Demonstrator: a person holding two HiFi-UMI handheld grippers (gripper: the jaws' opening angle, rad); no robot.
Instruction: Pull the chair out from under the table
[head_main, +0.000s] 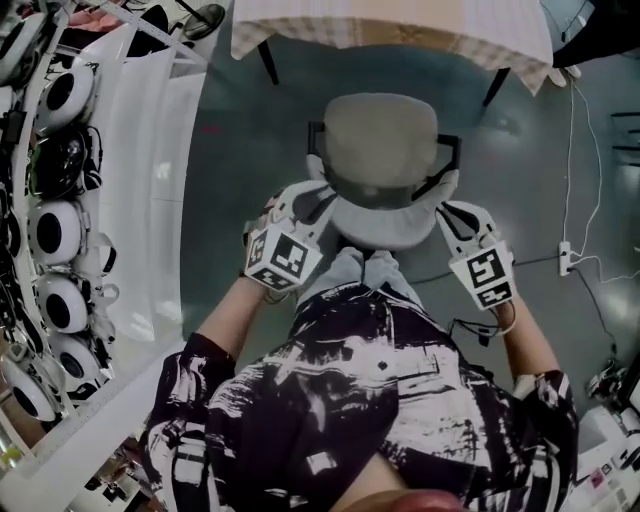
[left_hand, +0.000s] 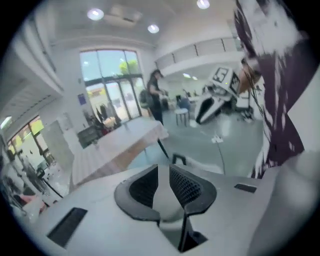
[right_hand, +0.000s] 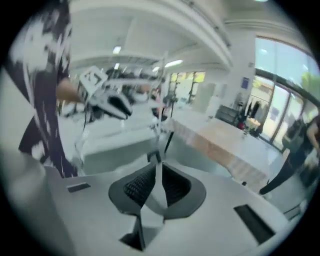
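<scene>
The grey office chair (head_main: 382, 165) stands on the floor just before me, its seat out from under the cloth-covered table (head_main: 390, 30) at the top of the head view. My left gripper (head_main: 308, 203) is at the left side of the chair's near edge and my right gripper (head_main: 447, 212) at its right side; whether either touches the chair I cannot tell. In the left gripper view the jaws (left_hand: 163, 170) stand nearly together with nothing between them, and a black chair arm (left_hand: 178, 159) shows beyond. The right gripper's jaws (right_hand: 159, 167) look the same, pointing toward the table (right_hand: 230, 145).
A white rack (head_main: 60, 230) of round devices runs along the left. A power strip and white cable (head_main: 565, 255) lie on the floor at the right. A person (left_hand: 155, 95) stands far off by the windows. Grey floor lies around the chair.
</scene>
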